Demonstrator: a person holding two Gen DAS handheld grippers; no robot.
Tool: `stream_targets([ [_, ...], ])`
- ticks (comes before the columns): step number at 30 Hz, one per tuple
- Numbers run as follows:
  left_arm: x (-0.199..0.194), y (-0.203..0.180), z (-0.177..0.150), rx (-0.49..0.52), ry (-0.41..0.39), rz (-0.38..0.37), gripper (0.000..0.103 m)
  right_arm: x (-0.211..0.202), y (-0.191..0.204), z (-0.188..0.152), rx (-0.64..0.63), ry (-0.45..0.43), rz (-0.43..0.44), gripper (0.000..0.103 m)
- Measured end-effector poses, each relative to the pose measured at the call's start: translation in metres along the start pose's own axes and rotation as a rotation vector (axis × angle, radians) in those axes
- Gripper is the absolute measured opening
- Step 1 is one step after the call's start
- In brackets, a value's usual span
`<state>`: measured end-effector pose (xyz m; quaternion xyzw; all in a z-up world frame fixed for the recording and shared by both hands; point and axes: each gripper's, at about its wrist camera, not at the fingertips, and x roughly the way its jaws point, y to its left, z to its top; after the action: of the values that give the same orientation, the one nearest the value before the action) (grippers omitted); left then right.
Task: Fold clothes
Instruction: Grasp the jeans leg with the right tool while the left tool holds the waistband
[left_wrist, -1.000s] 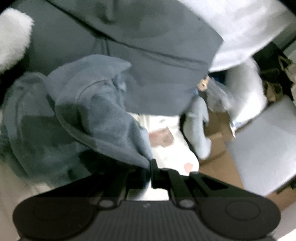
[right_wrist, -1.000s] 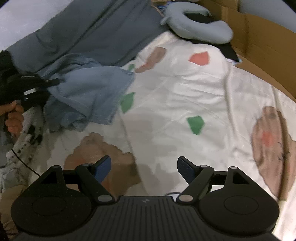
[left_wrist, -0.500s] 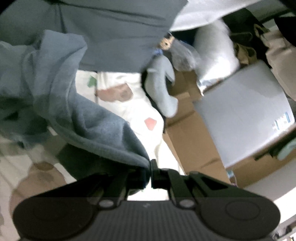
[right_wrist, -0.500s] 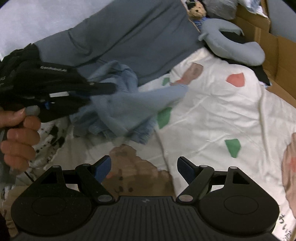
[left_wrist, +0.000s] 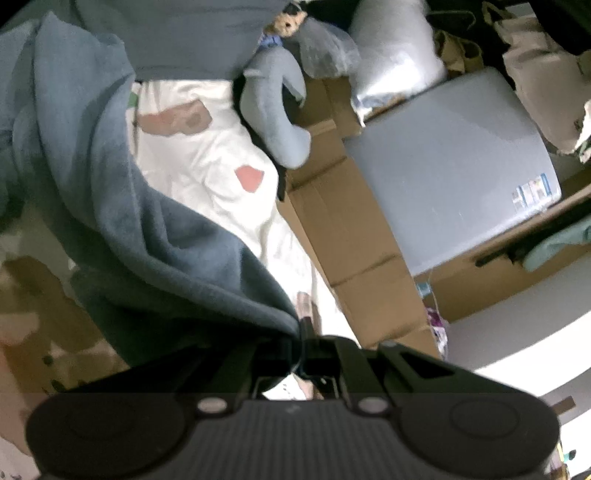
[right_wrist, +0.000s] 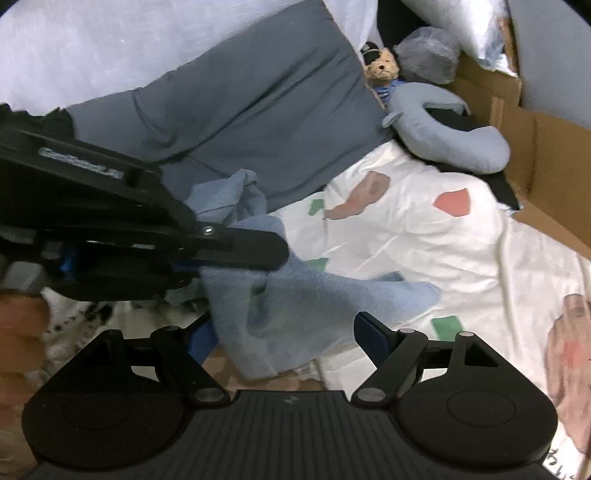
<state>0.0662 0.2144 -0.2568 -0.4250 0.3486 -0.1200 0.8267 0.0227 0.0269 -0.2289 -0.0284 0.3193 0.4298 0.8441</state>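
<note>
A blue fleece garment (left_wrist: 122, 236) hangs from my left gripper (left_wrist: 301, 332), which is shut on its edge. In the right wrist view the same garment (right_wrist: 295, 306) drapes down from the left gripper (right_wrist: 273, 254), which reaches in from the left, held by a hand (right_wrist: 18, 325). My right gripper (right_wrist: 286, 332) stands open low in the view. A fold of the fleece hangs between its blue fingers (right_wrist: 369, 334) without being pinched. The rest of the garment trails onto the white patterned bedsheet (right_wrist: 424, 236).
A dark grey pillow (right_wrist: 240, 107) lies behind the garment. A grey neck pillow (right_wrist: 443, 144) and a small teddy bear (right_wrist: 382, 66) sit at the bed's far corner. Cardboard boxes (left_wrist: 351, 236) and a grey bin lid (left_wrist: 450, 158) line the bedside.
The left gripper has swung right across the bed, pulling the blue garment up off the sheet and over in front of the right gripper. The right gripper stayed open.
</note>
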Motion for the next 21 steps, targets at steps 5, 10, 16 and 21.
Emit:
stream_targets([
  [5, 0.006, -0.011, -0.009, 0.027, 0.047, -0.022, 0.004, 0.000, -0.008, -0.002, -0.009, -0.014, -0.003, 0.041],
  [10, 0.005, -0.013, -0.006, 0.051, 0.072, 0.005, 0.024, -0.001, -0.020, -0.003, -0.008, 0.017, -0.023, 0.009],
  [16, -0.015, 0.012, -0.001, 0.069, 0.028, 0.105, 0.064, -0.011, -0.050, -0.010, 0.075, 0.065, -0.112, 0.007],
  [21, -0.025, 0.053, 0.007, 0.025, -0.030, 0.242, 0.076, -0.024, -0.068, -0.012, 0.128, 0.079, -0.145, 0.007],
])
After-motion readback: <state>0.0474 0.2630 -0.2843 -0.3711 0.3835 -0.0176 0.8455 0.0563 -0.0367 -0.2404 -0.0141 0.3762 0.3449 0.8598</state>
